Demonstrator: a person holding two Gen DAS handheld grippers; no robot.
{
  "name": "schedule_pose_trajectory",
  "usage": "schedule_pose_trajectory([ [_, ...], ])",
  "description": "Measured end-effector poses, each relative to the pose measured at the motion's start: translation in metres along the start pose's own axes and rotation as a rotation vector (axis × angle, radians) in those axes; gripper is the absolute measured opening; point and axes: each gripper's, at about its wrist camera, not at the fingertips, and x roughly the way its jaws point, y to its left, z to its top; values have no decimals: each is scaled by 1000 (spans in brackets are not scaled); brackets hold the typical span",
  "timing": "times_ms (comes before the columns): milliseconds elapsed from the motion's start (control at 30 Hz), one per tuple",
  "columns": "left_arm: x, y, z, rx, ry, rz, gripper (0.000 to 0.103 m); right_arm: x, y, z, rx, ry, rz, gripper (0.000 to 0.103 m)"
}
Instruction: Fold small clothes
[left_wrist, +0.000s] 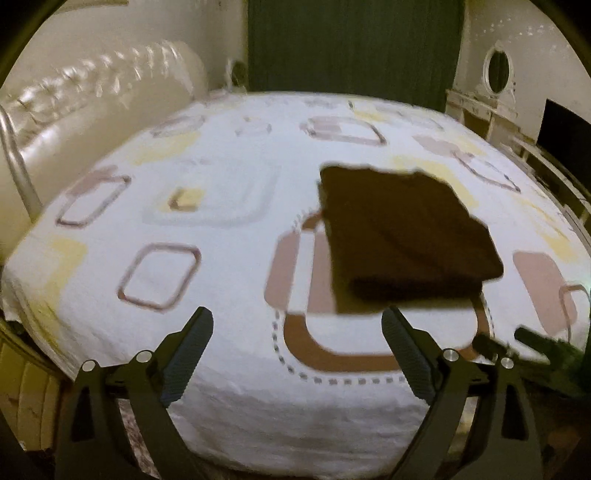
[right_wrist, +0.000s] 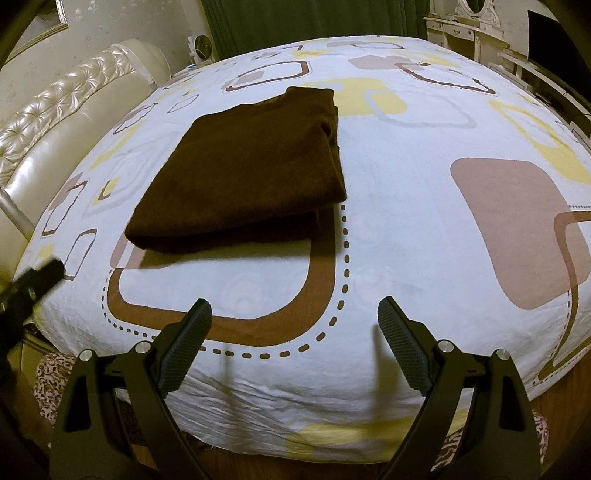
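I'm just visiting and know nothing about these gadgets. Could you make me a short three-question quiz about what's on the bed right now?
1. True or false: the brown garment lies folded on the bedspread.
2. The left gripper is: A open, B shut on cloth.
3. Fill in: the right gripper holds ____.

Key: 1 true; 2 A; 3 nothing.

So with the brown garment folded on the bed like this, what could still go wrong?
The brown garment has a bunched far corner, so the fold may spring loose. Both the left gripper and the right gripper are open and clear of it; any new grab risks dragging the top layer askew on the bedspread.
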Motion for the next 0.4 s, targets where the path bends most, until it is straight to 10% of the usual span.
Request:
schedule_pose_trajectory([
  [167,0,12,33,0,-64,-100,92,2,-2,0,18,16,25,91],
  [400,99,104,120,-72,-26,65,92,4,-41,78,79,-67,19,92],
])
